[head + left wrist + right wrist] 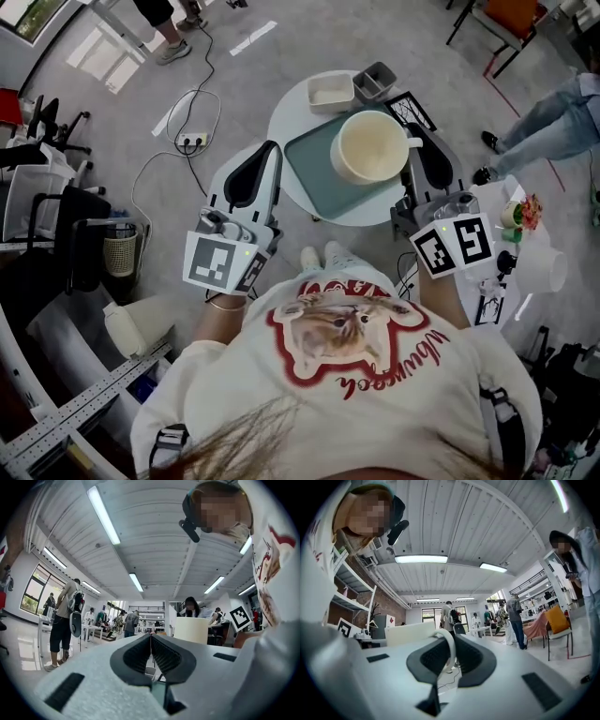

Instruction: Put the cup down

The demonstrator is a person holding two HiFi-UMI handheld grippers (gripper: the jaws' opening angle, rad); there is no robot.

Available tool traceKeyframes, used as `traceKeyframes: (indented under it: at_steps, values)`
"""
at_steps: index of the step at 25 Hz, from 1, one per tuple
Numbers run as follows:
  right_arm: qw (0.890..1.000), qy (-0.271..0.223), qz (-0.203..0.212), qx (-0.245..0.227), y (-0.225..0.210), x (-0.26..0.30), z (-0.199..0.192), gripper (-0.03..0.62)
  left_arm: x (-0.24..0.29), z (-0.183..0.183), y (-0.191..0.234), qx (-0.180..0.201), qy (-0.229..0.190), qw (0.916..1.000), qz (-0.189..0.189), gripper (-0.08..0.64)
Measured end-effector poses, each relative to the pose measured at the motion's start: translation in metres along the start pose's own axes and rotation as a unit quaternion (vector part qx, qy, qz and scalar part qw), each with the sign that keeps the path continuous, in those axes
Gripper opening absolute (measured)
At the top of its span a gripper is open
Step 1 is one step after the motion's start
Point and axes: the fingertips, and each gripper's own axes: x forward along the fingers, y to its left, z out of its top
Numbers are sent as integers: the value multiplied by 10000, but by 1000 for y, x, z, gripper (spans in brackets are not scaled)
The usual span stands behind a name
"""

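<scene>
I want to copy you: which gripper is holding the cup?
The right gripper: its jaws are clamped on the handle of the cream cup. The left gripper is shut on nothing.

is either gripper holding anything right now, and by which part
The right gripper is shut on the cup, gripping it by its handle. The left gripper is shut with nothing in it.

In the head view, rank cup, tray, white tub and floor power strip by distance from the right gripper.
1. Cup, in the right gripper.
2. Tray, below the cup.
3. White tub, table's far edge.
4. Power strip, floor at left.
</scene>
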Motion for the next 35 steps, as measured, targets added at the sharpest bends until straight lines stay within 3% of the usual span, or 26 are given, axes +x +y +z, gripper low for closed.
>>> traceKeyframes:
  at_steps: [8,14,24,35]
  values:
    - [9995,34,327,21,-4,21,5,49,6,5,11,-29,-42,9994,341,15]
    - [9972,255,499,486,-8,33,-13,49,4,-10,13,-149,103,9986,505,15]
    - [9961,361,696,406,-3,50,-29,49,-7,-32,30,-346,152,9952,905,16]
    - [9937,442,862,556,2,66,-72,49,-21,-62,33,-399,385,9928,1065,15]
